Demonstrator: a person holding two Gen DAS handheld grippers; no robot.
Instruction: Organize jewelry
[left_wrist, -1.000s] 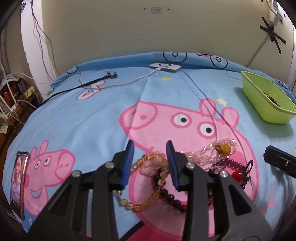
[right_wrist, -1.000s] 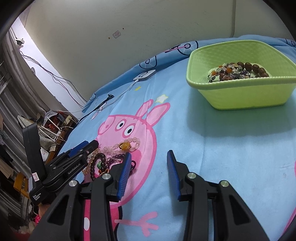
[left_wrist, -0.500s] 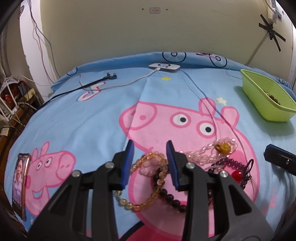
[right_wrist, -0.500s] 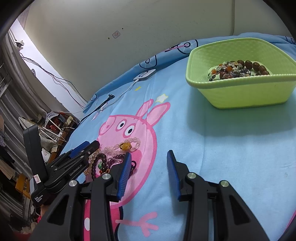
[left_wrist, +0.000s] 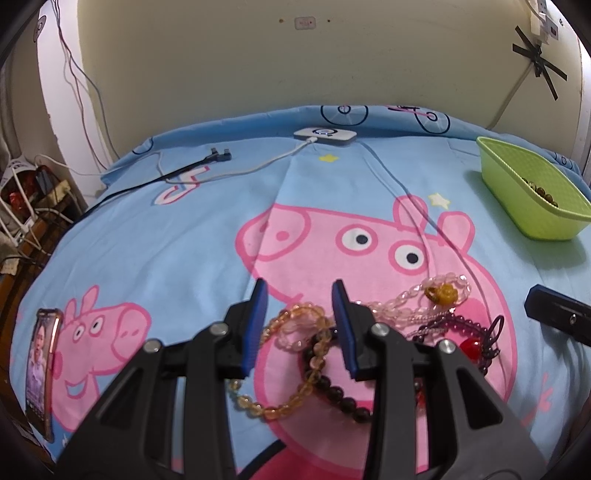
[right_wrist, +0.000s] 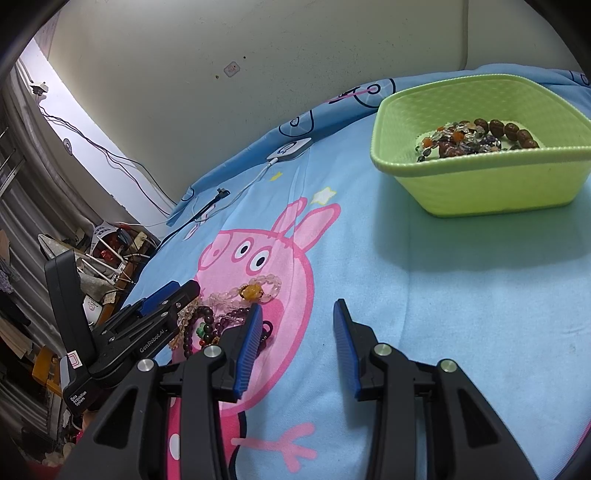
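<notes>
A tangle of bead bracelets (left_wrist: 369, 332) lies on the pink pig print of the blue bedsheet. It holds an amber strand (left_wrist: 258, 404), a dark-bead strand (left_wrist: 340, 398) and a pale pink strand with a yellow charm (left_wrist: 443, 293). My left gripper (left_wrist: 300, 282) hovers open over the pile's left end, with an amber loop showing between its pads, untouched. My right gripper (right_wrist: 297, 304) is open and empty just right of the pile (right_wrist: 229, 306). The green basket (right_wrist: 491, 184) at the right holds several bead pieces (right_wrist: 476, 136).
A phone (left_wrist: 40, 373) lies at the sheet's left edge. A white charger (left_wrist: 325, 134) and cables (left_wrist: 218, 158) sit near the headboard. Clutter and wires (right_wrist: 110, 251) crowd the floor left of the bed. One of the right gripper's fingers (left_wrist: 550, 310) shows beside the pile.
</notes>
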